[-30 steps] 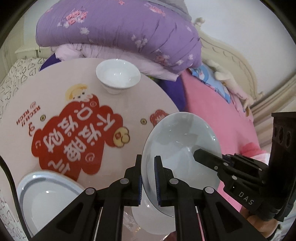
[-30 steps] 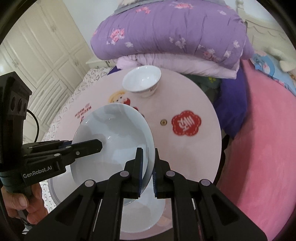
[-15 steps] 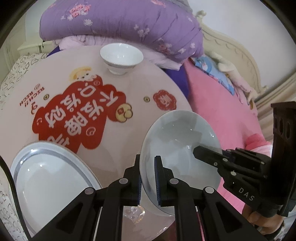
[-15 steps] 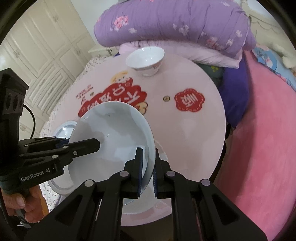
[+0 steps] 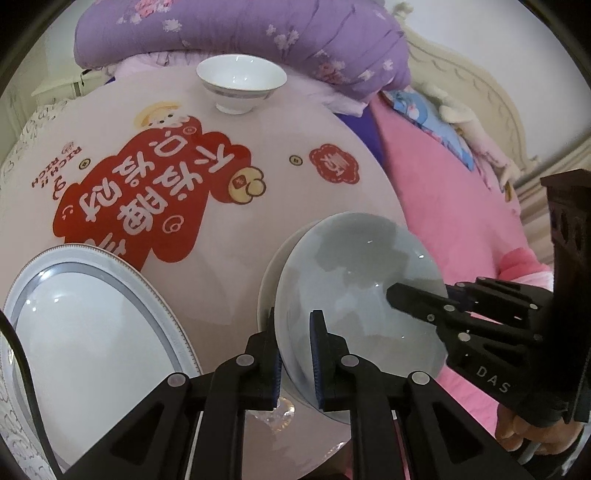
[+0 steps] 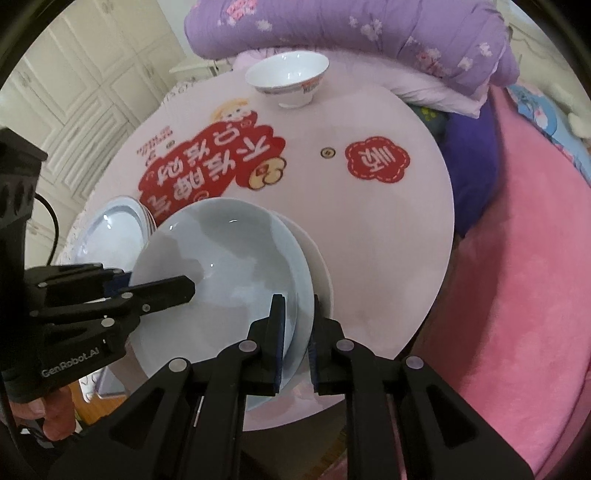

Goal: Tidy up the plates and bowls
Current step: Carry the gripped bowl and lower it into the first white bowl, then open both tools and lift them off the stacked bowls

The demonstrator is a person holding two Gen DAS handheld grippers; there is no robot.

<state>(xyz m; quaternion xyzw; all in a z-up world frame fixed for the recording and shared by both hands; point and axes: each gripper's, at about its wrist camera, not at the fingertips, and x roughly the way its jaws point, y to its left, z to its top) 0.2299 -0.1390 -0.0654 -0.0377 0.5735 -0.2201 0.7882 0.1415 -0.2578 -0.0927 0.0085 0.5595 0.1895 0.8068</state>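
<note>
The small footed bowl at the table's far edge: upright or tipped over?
Upright: the bowl stands on its foot, its open mouth up and apparently empty.

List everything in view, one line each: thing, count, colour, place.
deep plate: one, pale grey-white, held tilted above the table's near edge, clamped at opposite rims.
flat plates: a stack, count unclear, white with grey band, table's near left.
another plate: one, white, just behind the held one.
small bowl: one, white with patterned band, table's far side.
round table: one, pink with red print.
quilt: one, purple floral, beyond the table.
bed cover: pink, right.
left gripper: jaws on the deep plate.
right gripper: same.
</note>
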